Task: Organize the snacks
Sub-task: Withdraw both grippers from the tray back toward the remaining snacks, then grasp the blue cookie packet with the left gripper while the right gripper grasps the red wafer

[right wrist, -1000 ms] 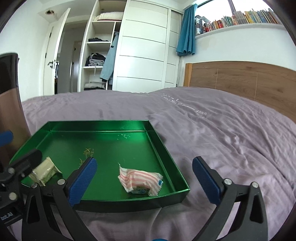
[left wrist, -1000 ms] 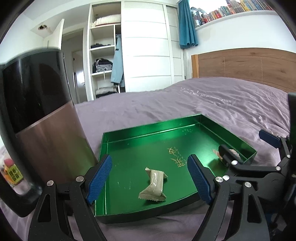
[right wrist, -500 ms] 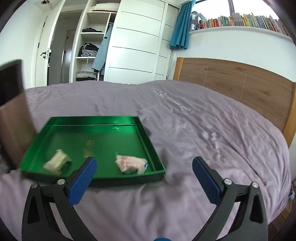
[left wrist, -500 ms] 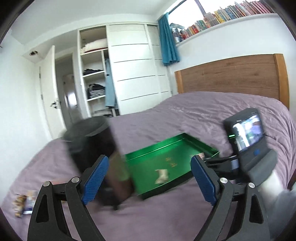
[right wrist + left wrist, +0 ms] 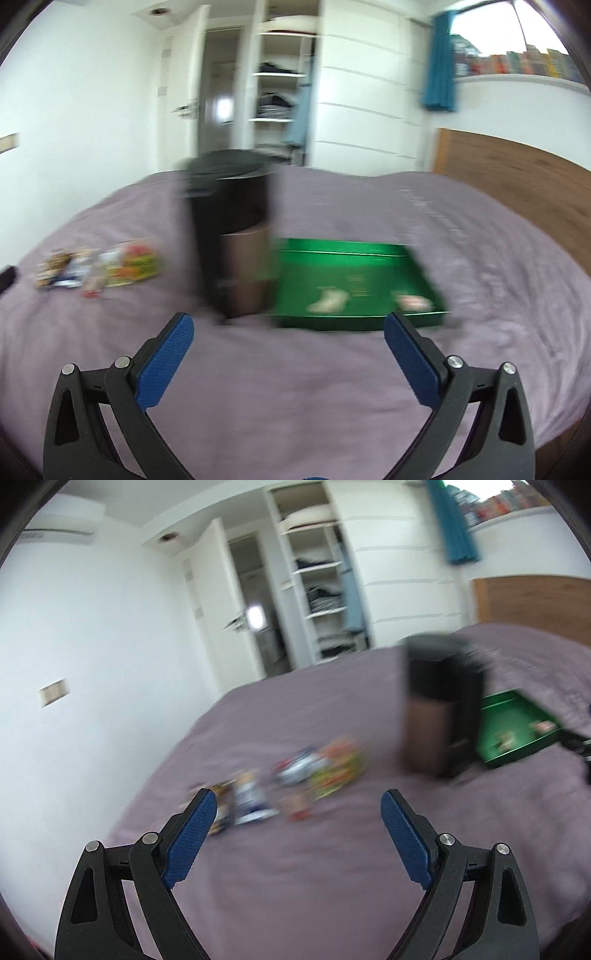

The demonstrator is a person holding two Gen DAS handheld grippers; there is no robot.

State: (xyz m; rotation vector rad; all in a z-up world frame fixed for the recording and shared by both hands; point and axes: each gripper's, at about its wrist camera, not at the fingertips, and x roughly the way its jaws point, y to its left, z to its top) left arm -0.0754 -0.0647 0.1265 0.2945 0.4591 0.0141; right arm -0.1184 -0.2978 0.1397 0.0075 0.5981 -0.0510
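A green tray (image 5: 351,251) lies on the purple bed and holds a pale wrapped snack (image 5: 328,301) and a pink-striped one (image 5: 413,301). The tray (image 5: 517,753) shows at the right edge of the left wrist view. A pile of several loose snack packets (image 5: 295,775) lies on the bed just beyond my left gripper (image 5: 299,812), which is open and empty. The same pile (image 5: 99,267) sits far left in the right wrist view. My right gripper (image 5: 288,334) hangs open and empty above the bed, short of the tray. Both views are blurred.
A tall black and brown cylindrical container (image 5: 236,236) stands upright between the snack pile and the tray, also seen as the container (image 5: 439,705) in the left wrist view. A wooden headboard (image 5: 517,173) lies right. A wardrobe (image 5: 280,85) with open shelves stands behind.
Both grippers have pulled back and up from the tray and swung left. The snack pile has come into view. The two snacks stay in the tray.
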